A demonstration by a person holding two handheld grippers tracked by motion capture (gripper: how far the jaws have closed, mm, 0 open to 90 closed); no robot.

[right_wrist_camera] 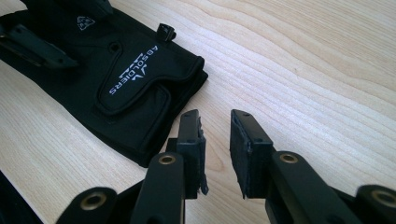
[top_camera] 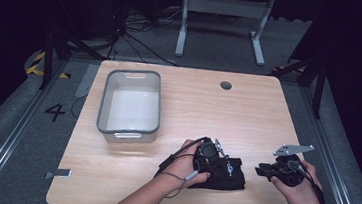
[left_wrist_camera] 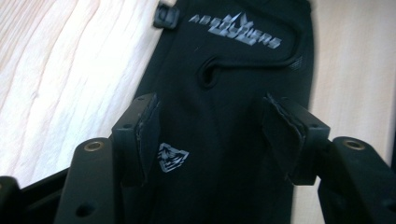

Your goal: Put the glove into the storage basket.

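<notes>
Black glove (top_camera: 225, 174), printed with a white logo and a small tiger-head emblem, lies flat on the near half of the wooden table (top_camera: 193, 108), toward the person's side and a little right of centre. At the near edge of the high view both forearms come in from the bottom, and the left hand (top_camera: 182, 167) rests on the glove's left end with its gripper laid over the fabric, a cable looping beside the wrist. In the left gripper view the left gripper (left_wrist_camera: 210, 135) hangs low over the glove with its jaws spread wide, one pad on each side of the cloth and neither pressing on it. The right hand (top_camera: 296, 186) sits just right of the glove, its gripper pointing left toward it with the grey three-cornered plate standing on top. In the right gripper view the right gripper (right_wrist_camera: 215, 140) hovers over bare wood just beside the glove's cuff end, jaws moderately apart and nothing between them. The glove's far end is cut off by the top edge of the left gripper view, and the left gripper hides part of it from above. Farther off, well apart from both hands, a grey plastic tub (top_camera: 103, 104) stands on the table's left side.
</notes>
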